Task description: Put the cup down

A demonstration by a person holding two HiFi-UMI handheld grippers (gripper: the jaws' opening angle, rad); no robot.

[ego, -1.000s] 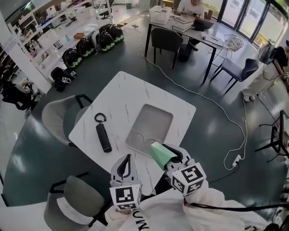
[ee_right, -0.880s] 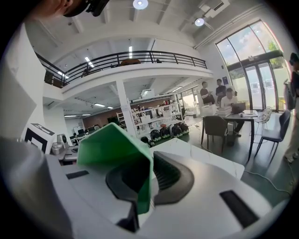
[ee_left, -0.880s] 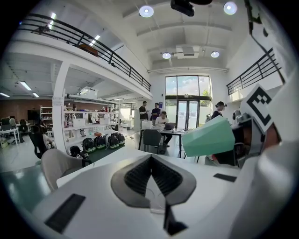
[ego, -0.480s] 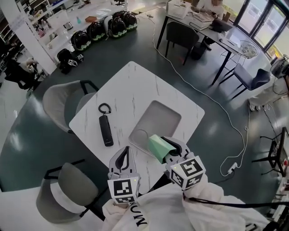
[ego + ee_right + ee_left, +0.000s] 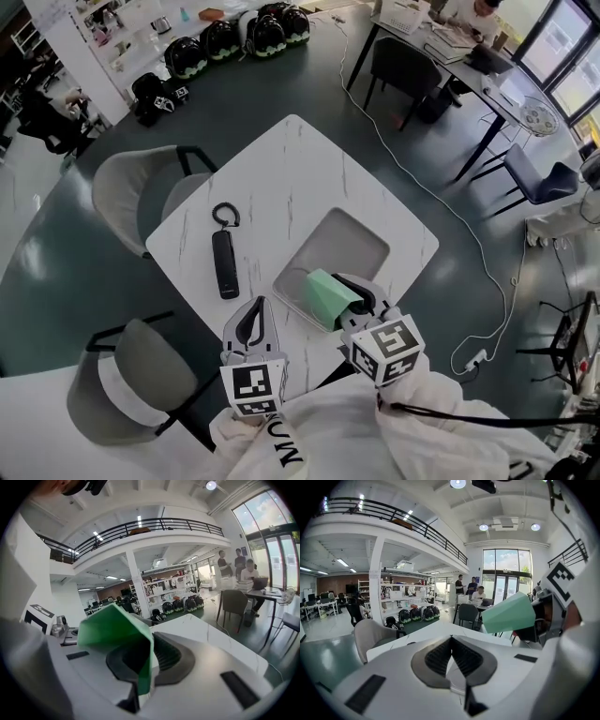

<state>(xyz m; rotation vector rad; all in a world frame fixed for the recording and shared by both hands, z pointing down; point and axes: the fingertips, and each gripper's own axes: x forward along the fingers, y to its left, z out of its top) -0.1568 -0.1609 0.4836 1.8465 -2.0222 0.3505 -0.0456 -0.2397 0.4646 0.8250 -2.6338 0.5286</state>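
Note:
A pale green cup (image 5: 328, 294) is pinched by its rim in my right gripper (image 5: 349, 302), which is shut on it. The cup hangs over the near corner of the grey tray (image 5: 352, 246) on the white marble table (image 5: 281, 178). In the right gripper view the green cup (image 5: 119, 632) fills the space just left of the jaws, its wall clamped between them. From the left gripper view the cup (image 5: 508, 613) shows at the right, held by the other gripper. My left gripper (image 5: 251, 330) hovers at the table's near edge, shut and empty.
A black remote-like bar (image 5: 224, 263) with a ring at its end lies on the table left of the tray. Two grey chairs (image 5: 141, 202) stand to the left. A white cable (image 5: 412, 178) runs over the floor; desks and people are further back.
The view has shifted, and the tray and table sit higher and closer to centre. The right gripper with the cup has moved slightly forward over the tray's near corner. The left gripper has barely moved.

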